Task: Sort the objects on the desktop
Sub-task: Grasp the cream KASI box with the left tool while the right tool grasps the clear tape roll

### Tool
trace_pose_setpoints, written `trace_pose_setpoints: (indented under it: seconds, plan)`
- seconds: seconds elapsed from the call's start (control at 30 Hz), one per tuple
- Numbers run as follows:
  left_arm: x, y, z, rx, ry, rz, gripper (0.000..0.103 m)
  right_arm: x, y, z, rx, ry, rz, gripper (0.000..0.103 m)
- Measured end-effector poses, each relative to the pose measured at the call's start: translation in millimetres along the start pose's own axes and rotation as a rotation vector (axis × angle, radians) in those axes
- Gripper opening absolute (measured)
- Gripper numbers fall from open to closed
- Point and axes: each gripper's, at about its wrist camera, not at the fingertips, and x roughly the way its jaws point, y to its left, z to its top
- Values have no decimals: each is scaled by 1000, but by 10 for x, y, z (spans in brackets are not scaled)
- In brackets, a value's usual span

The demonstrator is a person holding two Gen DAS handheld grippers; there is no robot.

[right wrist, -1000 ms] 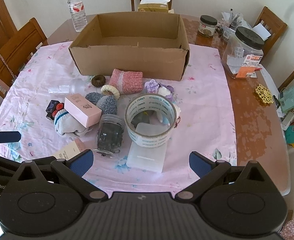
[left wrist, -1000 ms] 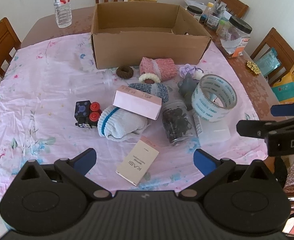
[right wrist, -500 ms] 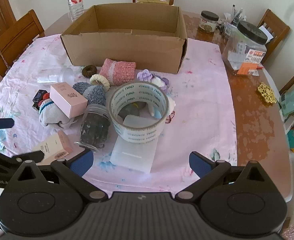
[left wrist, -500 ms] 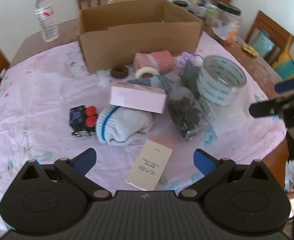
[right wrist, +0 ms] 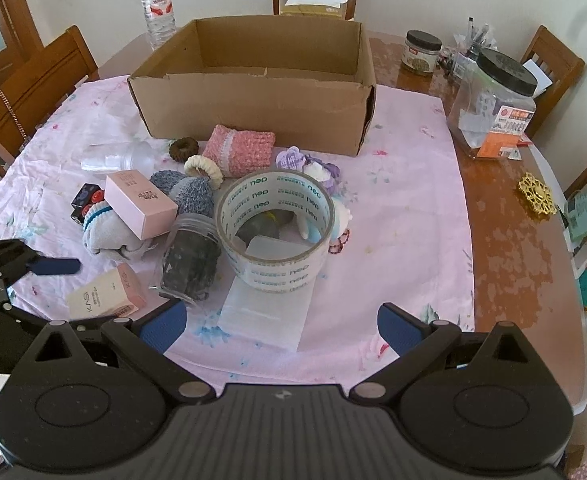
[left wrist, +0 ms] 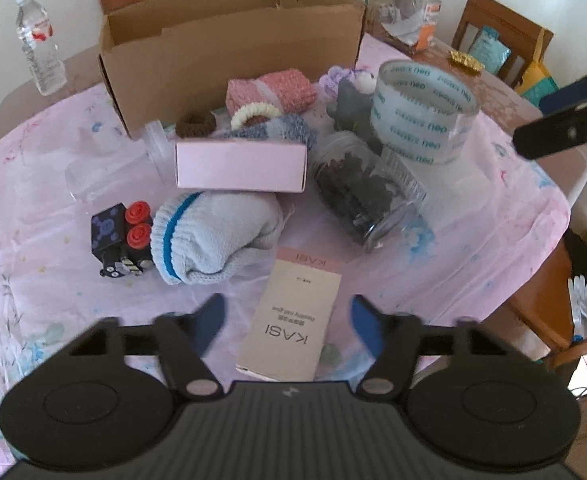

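Observation:
A beige KASI box [left wrist: 293, 320] lies flat between the open fingers of my left gripper [left wrist: 287, 322], near the table's front edge; it also shows in the right wrist view [right wrist: 103, 292]. Beyond it lie a pale blue-striped sock [left wrist: 213, 236], a pink box [left wrist: 241, 164], a jar of dark bits [left wrist: 365, 192] on its side and a tape roll [left wrist: 421, 112]. An open cardboard box [right wrist: 261, 80] stands at the back. My right gripper [right wrist: 279, 326] is open and empty, hovering in front of the tape roll [right wrist: 277, 224] and a clear plastic case [right wrist: 265, 312].
A black and red toy [left wrist: 121, 236], hair ties [left wrist: 195, 124], a pink knitted pouch [right wrist: 239, 150] and a clear cup [right wrist: 113, 156] lie on the pink cloth. A water bottle [right wrist: 158, 8], a large lidded jar [right wrist: 493, 104] and chairs ring the table.
My left gripper has moved forward and down, so the KASI box now lies between its fingers. My right gripper has come slightly closer to the tape roll.

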Motion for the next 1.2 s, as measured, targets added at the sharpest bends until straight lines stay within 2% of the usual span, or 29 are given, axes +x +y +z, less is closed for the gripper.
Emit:
trace_pose_setpoints:
  seconds: [0.1,0.2,0.43,0.63,0.9,1.2]
  plan:
    - [45,37,-8,-4,8,-20,57,-5,-20,4,-4,-4,1,103]
    - [66,52,-6,-5,18,-41,47,-7,-40,14,-9,-10,5,103]
    - [105,42,-16,3,33,-49,43,11,-73,66,-36,-27,20,103]
    - [47,61,32,-21,23,-47,42,94,-52,124,-93,-74,70,103]
    - [-145,77,94,-36,2,-38,42,372,-46,226,-124,-76,89,102]
    - [-383,75,232,-64,-51,-2,42,584,-1,336,-203,-64,89,92]
